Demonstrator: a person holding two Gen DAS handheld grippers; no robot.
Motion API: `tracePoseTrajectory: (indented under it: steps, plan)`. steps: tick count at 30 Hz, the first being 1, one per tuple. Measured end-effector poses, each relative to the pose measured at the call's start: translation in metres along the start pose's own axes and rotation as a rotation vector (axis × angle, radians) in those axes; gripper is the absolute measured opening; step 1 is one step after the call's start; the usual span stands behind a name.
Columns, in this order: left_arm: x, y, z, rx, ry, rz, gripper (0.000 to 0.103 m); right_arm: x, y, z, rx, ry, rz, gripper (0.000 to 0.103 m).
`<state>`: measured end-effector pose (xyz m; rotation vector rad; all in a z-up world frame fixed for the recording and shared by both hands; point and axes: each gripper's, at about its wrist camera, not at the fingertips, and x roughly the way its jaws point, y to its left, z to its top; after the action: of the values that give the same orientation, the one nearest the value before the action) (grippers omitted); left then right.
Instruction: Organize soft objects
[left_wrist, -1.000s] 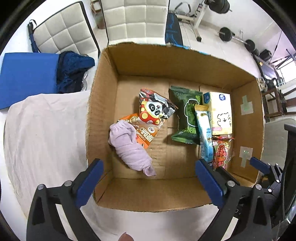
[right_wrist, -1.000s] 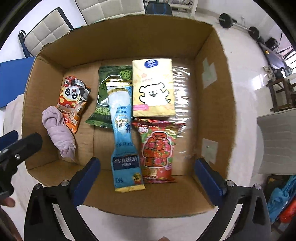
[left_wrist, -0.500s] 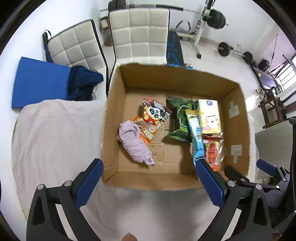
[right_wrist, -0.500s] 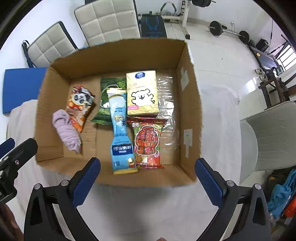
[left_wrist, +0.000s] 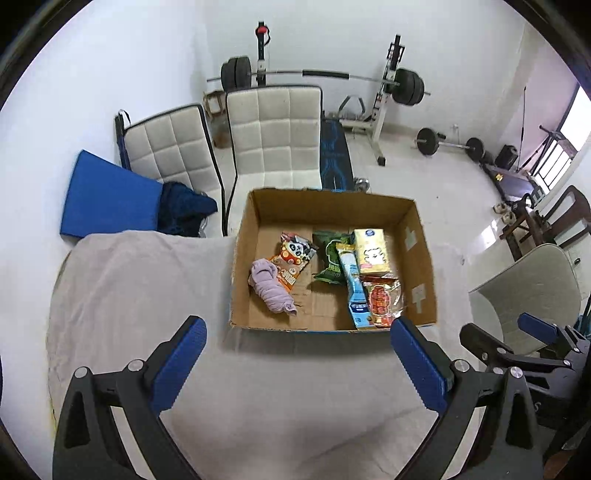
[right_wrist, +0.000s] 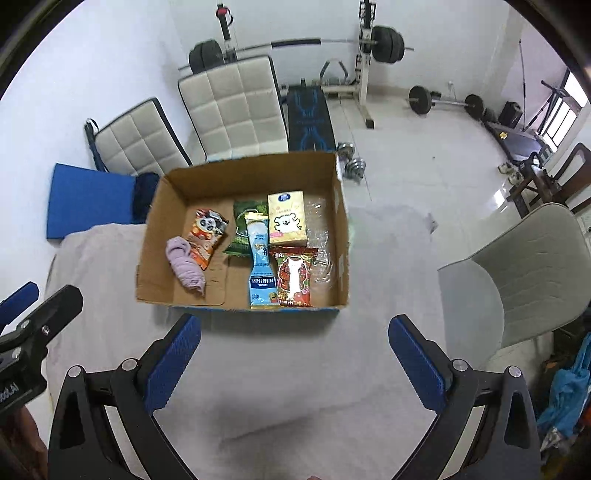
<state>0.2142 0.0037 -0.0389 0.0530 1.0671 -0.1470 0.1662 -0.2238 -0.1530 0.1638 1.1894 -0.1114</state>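
Note:
An open cardboard box sits on a cloth-covered table. Inside lie a rolled lilac cloth, a panda snack bag, a green packet, a blue pouch, a yellow tissue pack and a red packet. My left gripper is open, high above the table before the box. My right gripper is open too, equally far back. Both hold nothing.
Two white padded chairs stand behind the table, with a blue cushion and dark garment on the left one. A pale plastic chair is at the right. Barbell rack and weights fill the back of the room.
Both grippers have pulled up and back from over the box, so the box looks much smaller and the room has come into view. The box contents have not moved.

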Motion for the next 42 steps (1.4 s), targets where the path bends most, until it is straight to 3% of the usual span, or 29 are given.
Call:
tracePoseTrajectory:
  steps: [10, 13, 21, 30, 42]
  plan:
    - [-0.074, -0.005, -0.022, 0.0, -0.051, -0.021, 0.102, -0.096, -0.008, -0.037, -0.018, -0.075, 0.014, 0.103]
    - [-0.088, -0.005, -0.029, 0.004, -0.052, 0.003, 0.102, -0.121, -0.01, -0.047, -0.018, -0.093, 0.025, 0.103]
    - [-0.124, -0.003, -0.043, -0.013, -0.072, -0.037, 0.102, -0.177, -0.005, -0.068, -0.045, -0.146, 0.033, 0.103]
    - [-0.146, 0.003, -0.047, -0.037, -0.113, -0.032, 0.102, -0.203, -0.009, -0.082, -0.049, -0.154, 0.021, 0.103]
    - [-0.137, -0.001, -0.041, -0.034, -0.172, 0.02, 0.102, -0.197, -0.011, -0.064, -0.017, -0.221, -0.012, 0.103]
